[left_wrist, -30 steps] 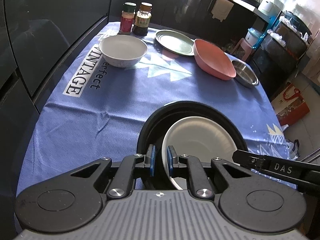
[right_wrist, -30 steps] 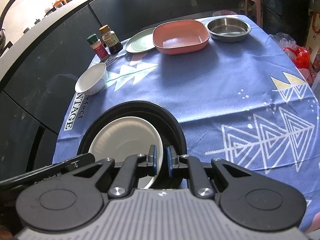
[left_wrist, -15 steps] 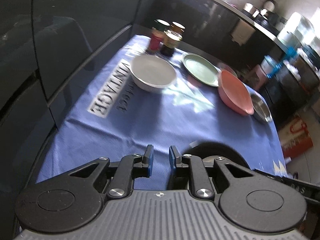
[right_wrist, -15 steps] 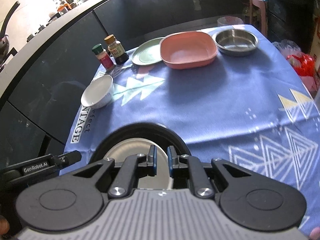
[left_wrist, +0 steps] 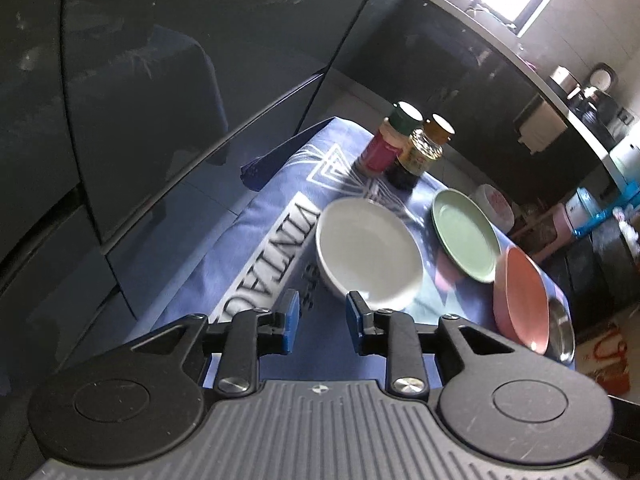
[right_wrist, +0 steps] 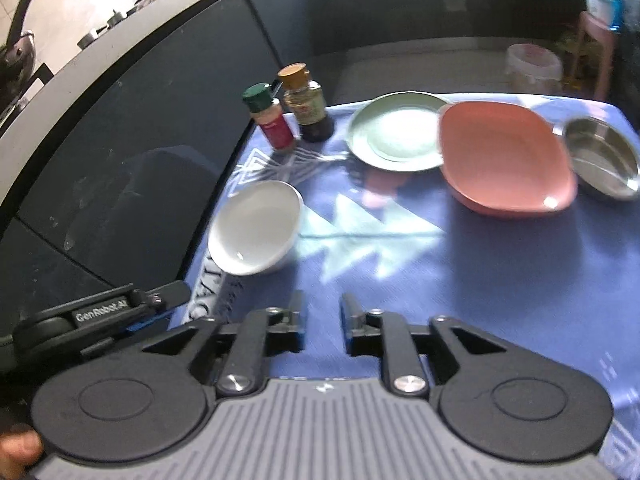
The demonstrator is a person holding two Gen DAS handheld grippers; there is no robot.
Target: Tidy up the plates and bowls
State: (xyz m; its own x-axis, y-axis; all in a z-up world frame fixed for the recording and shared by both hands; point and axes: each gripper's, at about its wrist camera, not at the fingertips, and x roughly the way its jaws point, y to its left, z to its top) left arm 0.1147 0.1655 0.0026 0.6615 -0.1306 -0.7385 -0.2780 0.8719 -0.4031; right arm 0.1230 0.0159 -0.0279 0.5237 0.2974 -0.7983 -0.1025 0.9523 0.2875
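A white bowl (left_wrist: 370, 254) sits on the blue tablecloth (left_wrist: 256, 248); it also shows in the right wrist view (right_wrist: 256, 228). Behind it lie a green plate (left_wrist: 466, 236) (right_wrist: 396, 132), a pink dish (left_wrist: 520, 298) (right_wrist: 506, 158) and a steel bowl (left_wrist: 562, 334) (right_wrist: 602, 158). My left gripper (left_wrist: 319, 318) is open and empty just in front of the white bowl. My right gripper (right_wrist: 322, 322) is open and empty above the cloth, nearer than the bowl. The left gripper's finger (right_wrist: 120, 306) shows at the left of the right wrist view.
Two spice jars (left_wrist: 404, 148) (right_wrist: 288, 114) stand at the table's far corner. A dark glossy cabinet front (left_wrist: 160, 100) runs along the table's left side. A pink stool (right_wrist: 600, 40) and a plastic container (right_wrist: 532, 66) stand beyond the far edge.
Both grippers have left the black pan with the white plate, which has dropped out of view. Both have opened and moved forward toward the white bowl.
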